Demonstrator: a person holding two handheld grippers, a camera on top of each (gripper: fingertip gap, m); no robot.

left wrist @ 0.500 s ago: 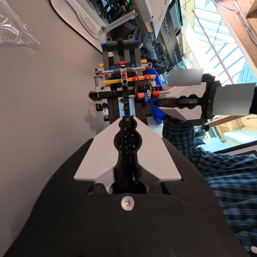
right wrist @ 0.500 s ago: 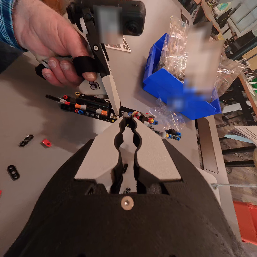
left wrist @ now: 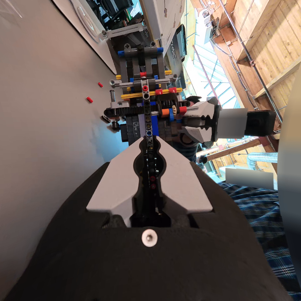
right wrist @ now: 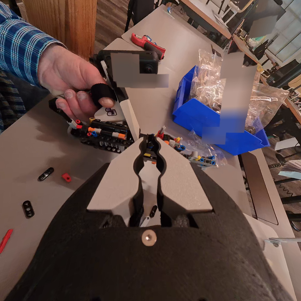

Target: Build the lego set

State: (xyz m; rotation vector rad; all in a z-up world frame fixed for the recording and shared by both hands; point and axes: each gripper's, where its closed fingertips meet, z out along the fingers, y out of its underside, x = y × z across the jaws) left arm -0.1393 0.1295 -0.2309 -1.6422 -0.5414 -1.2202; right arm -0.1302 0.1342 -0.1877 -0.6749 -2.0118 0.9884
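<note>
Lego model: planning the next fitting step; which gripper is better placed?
Right, probably: left gripper is clamped on the model's black beam, steadying it; right gripper is at its side.

Clear bags (right wrist: pixel 210 81) in the blue bin (right wrist: pixel 203 117) — contents too small to tell; red strip (right wrist: pixel 5 241) at the table's (right wrist: pixel 24 146) near-left edge — cut off.

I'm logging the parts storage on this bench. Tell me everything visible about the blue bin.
The blue bin is an open-fronted stacking bin of what looks like glossy moulded plastic, standing upright on the grey table beyond the lego assembly. Crinkled clear plastic bags fill it and spill over its rim; another bag lies against its front. Blurred patches hide part of it. Neither tool touches it.
</note>
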